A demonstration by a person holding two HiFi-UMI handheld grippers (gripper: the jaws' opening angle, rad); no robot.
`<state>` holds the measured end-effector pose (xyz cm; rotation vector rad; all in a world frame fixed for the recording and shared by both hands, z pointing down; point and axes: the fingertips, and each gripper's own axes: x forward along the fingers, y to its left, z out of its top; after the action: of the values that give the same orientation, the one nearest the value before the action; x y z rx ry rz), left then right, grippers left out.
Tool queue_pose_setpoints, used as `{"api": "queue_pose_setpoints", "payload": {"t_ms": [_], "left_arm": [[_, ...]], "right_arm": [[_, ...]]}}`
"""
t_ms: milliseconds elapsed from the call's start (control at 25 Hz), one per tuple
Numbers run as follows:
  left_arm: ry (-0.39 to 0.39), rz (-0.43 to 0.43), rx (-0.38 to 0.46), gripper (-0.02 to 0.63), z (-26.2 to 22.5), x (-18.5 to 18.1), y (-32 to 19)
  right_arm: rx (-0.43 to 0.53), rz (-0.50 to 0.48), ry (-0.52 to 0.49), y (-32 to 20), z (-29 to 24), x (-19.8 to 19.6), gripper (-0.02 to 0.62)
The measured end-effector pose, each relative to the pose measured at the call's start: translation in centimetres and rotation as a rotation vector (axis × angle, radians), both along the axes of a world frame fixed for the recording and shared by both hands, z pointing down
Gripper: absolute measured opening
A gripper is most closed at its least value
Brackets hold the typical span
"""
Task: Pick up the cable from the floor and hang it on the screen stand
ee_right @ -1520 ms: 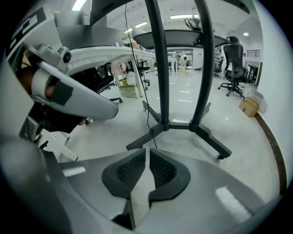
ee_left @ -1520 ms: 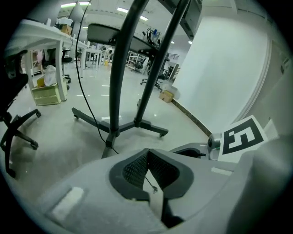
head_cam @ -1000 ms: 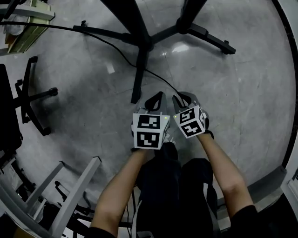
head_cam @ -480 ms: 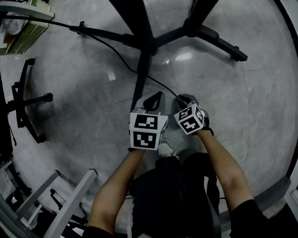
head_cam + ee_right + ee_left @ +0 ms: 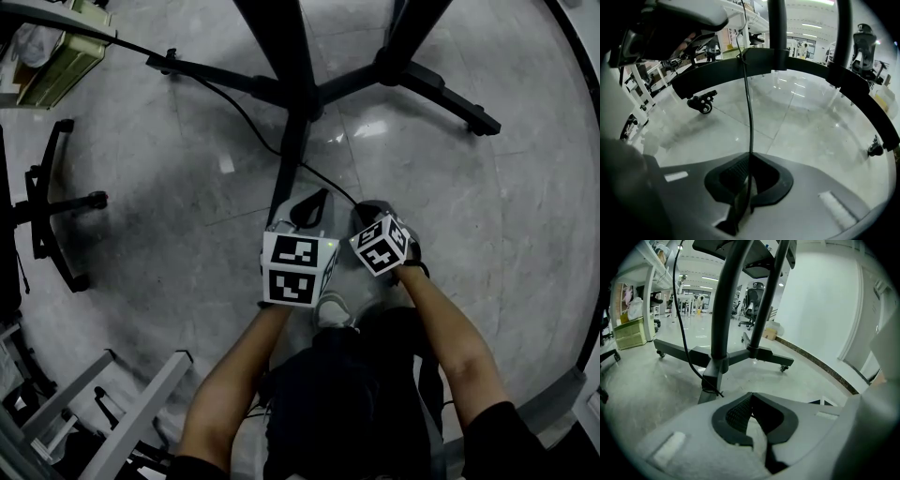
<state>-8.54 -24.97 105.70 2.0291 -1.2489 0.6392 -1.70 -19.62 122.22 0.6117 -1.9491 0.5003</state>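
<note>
Black cable (image 5: 749, 115) is pinched in the right claw (image 5: 750, 164), whose jaws are pressed together on it. From the claw it is seen running straight ahead and upward to the curved leg of the screen stand (image 5: 740, 70). A caster (image 5: 704, 104) is set left of that line. The left claw (image 5: 751, 398) is held just beside the right one, its jaws pressed together with nothing between them. Directly ahead of it, the way is barred by the stand's upright posts and spread base, planted on the grey floor (image 5: 487, 234). Well off to the left claw's left, a chair base (image 5: 61, 202) and a pale green box (image 5: 56, 70) are seen.
</note>
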Motion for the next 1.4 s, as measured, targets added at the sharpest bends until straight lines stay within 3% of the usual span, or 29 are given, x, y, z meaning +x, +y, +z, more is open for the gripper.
{"api": "queue_pose_setpoints", "payload": {"t_ms": [200,400,600,960,1400], "left_arm": [[-0.015,-0.010,-0.009,-0.003,-0.6,-0.6,0.7],[-0.014,-0.019,-0.005,-0.002,-4.5,-0.2,2.5],[0.007,0.021,0.026,-0.002,-12.4,1.5,3.8],[0.043,0.003,0.066,-0.002,-25.9,2.2,4.9],[0.022,-0.062,0.156,-0.002,-41.4,1.6,6.6]], "right_arm": [[0.024,-0.032,0.005,0.1,-0.9,0.3,0.014],[0.086,-0.034,-0.006,0.5,-6.1,0.8,0.011],[0.117,-0.017,-0.026,1.5,-14.6,1.7,0.009],[0.191,-0.052,-0.032,2.1,-29.2,2.3,0.009],[0.384,-0.273,-0.020,3.6,-46.6,1.8,0.009]]}}
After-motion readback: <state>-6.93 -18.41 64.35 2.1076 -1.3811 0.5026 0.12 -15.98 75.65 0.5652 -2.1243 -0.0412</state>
